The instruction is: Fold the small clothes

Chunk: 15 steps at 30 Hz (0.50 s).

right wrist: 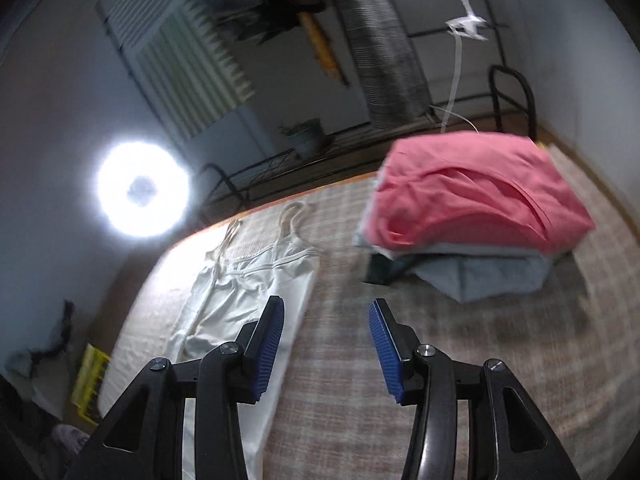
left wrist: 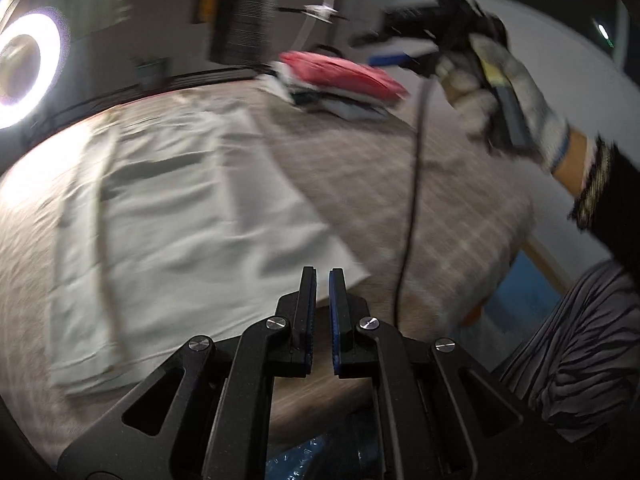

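White cotton camisole (right wrist: 256, 292) laid flat on the checked bed cover (right wrist: 460, 360), straps toward the far edge of the bed by the ring light (right wrist: 142, 188), hem toward the near edge. Long axis running from near edge to far edge; seems already folded once lengthwise, though motion blur leaves that unsure.

Stack of folded clothes (right wrist: 472, 216), pink piece on top, grey beneath, near the far right corner of the bed, well apart from the camisole.

Left gripper (left wrist: 322, 276): fingers (left wrist: 308, 304) nearly together, a thin gap only, nothing between them; hanging over the near right corner of the camisole (left wrist: 180, 220), so the closer of the two to the hem.

Right gripper (right wrist: 326, 308): fingers (right wrist: 266, 344) moderately apart, empty, over bare cover between the camisole's right edge and the stack. In the left wrist view, carried by a gloved right hand (left wrist: 504, 92) up near the stack, cable (left wrist: 412, 184) trailing down across the cover.

Likely next: a crosswise fold, hem end brought up toward the straps. For that, garment lying ahead and to the left of both grippers, with the right having the longer way back.

No brand, label or readable writing anywhere
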Motion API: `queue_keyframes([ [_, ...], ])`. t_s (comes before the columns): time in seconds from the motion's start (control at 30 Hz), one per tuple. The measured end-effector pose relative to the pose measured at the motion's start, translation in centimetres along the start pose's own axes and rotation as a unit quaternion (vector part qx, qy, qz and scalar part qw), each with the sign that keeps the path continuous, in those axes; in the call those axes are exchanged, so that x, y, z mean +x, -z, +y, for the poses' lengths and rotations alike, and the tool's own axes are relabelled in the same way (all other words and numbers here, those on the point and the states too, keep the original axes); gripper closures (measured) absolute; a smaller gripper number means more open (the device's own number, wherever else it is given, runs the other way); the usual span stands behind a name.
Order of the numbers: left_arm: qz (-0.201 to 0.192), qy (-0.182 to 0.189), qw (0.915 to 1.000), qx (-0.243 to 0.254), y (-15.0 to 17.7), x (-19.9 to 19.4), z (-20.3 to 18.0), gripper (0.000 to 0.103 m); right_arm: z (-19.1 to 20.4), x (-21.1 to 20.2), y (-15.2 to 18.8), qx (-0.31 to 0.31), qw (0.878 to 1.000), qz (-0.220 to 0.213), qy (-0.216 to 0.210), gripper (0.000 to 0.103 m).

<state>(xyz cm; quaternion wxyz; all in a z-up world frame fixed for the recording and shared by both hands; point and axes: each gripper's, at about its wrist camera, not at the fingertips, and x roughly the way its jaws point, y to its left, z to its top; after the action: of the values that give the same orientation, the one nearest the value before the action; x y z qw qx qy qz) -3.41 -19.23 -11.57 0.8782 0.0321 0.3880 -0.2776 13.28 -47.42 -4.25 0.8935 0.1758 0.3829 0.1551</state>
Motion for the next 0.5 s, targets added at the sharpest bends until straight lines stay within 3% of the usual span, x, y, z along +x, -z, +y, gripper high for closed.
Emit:
queue_keyframes([
  [0.1,0.016,0.005,0.9995,0.025,-0.2,2.0,-1.8,0.062,-2.0,-0.3,0.3,0.017,1.000,0.004,-0.004,0.056],
  [0.13,0.023,0.006,0.9992,0.032,-0.2,2.8,-2.3,0.056,-2.5,-0.4,0.5,0.019,1.000,0.006,-0.005,0.056],
  [0.33,0.047,-0.027,0.9978,0.039,-0.2,5.3,-2.7,0.056,-3.4,0.1,0.7,0.023,0.999,0.015,-0.018,0.056],
  [0.37,0.051,-0.023,0.9978,0.036,-0.3,5.6,-2.4,0.057,-3.3,0.4,0.7,0.024,0.999,0.017,-0.023,0.056],
  [0.4,0.053,-0.023,0.9979,0.031,-0.3,5.9,-2.3,0.068,-3.1,0.9,0.6,0.024,0.999,0.020,-0.028,0.056],
  [0.43,0.057,-0.024,0.9977,0.027,-0.4,6.2,-2.0,0.093,-2.7,1.4,0.5,0.024,0.999,0.024,-0.035,0.056],
  [0.47,0.062,-0.022,0.9975,0.024,-0.4,6.5,-1.7,0.100,-2.3,2.1,0.5,0.024,0.999,0.028,-0.040,0.056],
  [0.5,0.063,-0.015,0.9977,0.017,-0.4,6.5,-1.5,0.099,-1.8,2.8,0.4,0.022,0.998,0.033,-0.046,0.056],
])
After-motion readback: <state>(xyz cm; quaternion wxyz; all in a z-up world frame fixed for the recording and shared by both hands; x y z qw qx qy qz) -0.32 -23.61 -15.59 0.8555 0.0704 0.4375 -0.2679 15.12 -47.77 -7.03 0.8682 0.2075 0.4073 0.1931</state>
